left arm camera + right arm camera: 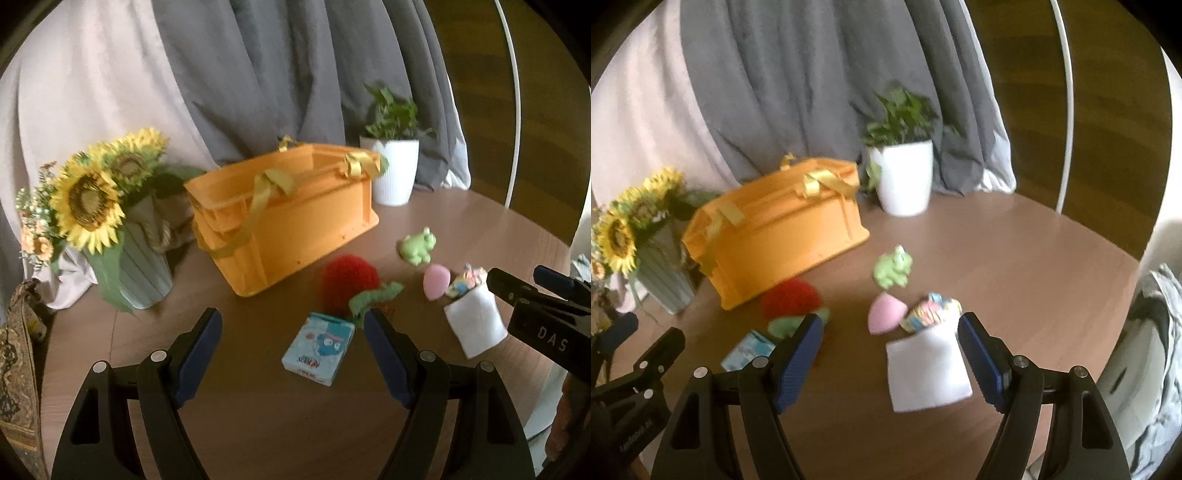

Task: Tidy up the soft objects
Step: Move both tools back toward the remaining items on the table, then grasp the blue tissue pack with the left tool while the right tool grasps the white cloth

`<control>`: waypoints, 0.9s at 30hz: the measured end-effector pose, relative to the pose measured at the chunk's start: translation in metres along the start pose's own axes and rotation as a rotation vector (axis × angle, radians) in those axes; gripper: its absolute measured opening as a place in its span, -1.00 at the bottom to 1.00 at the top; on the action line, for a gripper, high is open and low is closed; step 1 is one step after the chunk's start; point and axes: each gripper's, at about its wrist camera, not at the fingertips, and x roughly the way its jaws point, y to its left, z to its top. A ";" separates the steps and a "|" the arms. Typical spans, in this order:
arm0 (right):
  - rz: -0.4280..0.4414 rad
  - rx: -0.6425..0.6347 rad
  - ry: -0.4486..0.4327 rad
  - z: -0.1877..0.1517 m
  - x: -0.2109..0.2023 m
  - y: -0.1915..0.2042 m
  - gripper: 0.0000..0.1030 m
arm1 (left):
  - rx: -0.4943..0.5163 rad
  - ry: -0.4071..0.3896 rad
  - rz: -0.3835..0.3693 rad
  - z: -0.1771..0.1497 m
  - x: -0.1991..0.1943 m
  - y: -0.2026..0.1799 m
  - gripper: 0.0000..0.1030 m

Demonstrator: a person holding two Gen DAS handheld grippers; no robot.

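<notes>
An orange basket (291, 218) with yellow ribbon handles stands on the round wooden table (258, 424); it also shows in the right wrist view (775, 236). In front of it lie a red fluffy ball (349, 282), a green frilly piece (373, 297), a blue tissue pack (319, 347), a green frog toy (893, 268), a pink egg sponge (884, 312), a multicoloured soft toy (929, 312) and a white cloth (927, 373). My left gripper (293, 326) is open above the tissue pack. My right gripper (890, 332) is open above the white cloth.
A sunflower vase (122, 254) stands left of the basket. A white plant pot (905, 181) stands behind it on the right. Grey and pale curtains hang behind the table. A patterned cloth (1160, 332) lies off the table's right edge.
</notes>
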 end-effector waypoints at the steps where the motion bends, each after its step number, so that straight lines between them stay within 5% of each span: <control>1: -0.005 0.005 0.009 -0.003 0.003 -0.002 0.49 | 0.007 0.008 -0.001 -0.002 0.004 -0.001 0.54; 27: -0.097 0.036 0.190 -0.039 0.082 -0.018 0.47 | 0.040 0.187 -0.063 -0.031 0.095 -0.013 0.53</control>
